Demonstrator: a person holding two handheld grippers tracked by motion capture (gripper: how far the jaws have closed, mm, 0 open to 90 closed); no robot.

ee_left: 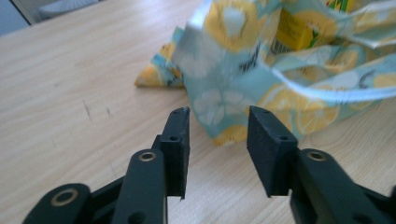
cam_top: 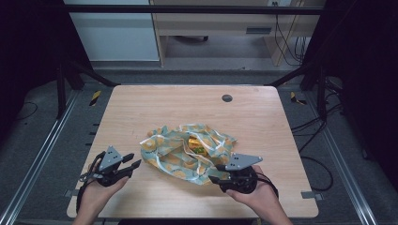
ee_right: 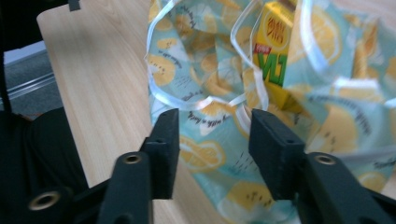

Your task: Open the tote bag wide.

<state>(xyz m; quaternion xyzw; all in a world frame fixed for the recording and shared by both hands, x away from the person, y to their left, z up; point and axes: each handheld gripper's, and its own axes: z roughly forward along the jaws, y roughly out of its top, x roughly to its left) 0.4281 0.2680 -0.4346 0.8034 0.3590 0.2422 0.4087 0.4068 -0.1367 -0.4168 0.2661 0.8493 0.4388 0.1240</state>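
A teal cloth bag (cam_top: 171, 157) printed with lemons lies crumpled on the wooden table (cam_top: 155, 108), its white-edged mouth gaping upward. A yellow drink carton (cam_top: 195, 143) sits inside it. My left gripper (cam_top: 133, 162) hovers just left of the bag, open, with nothing between its jaws. My right gripper (cam_top: 216, 172) is at the bag's near right corner, also open. In the left gripper view the jaws (ee_left: 218, 122) stand apart a little short of the bag's corner (ee_left: 224, 51), with the carton (ee_left: 299, 30) behind. In the right gripper view the gripper (ee_right: 212, 119) hangs above the bag's fabric (ee_right: 196, 51), near the carton (ee_right: 275, 42).
A round grey grommet (cam_top: 227, 98) is set in the table's far side. Dark frame posts (cam_top: 61, 84) stand off both far corners, with cables on the floor at the right. The table's near edge (cam_top: 187, 216) lies just under my hands.
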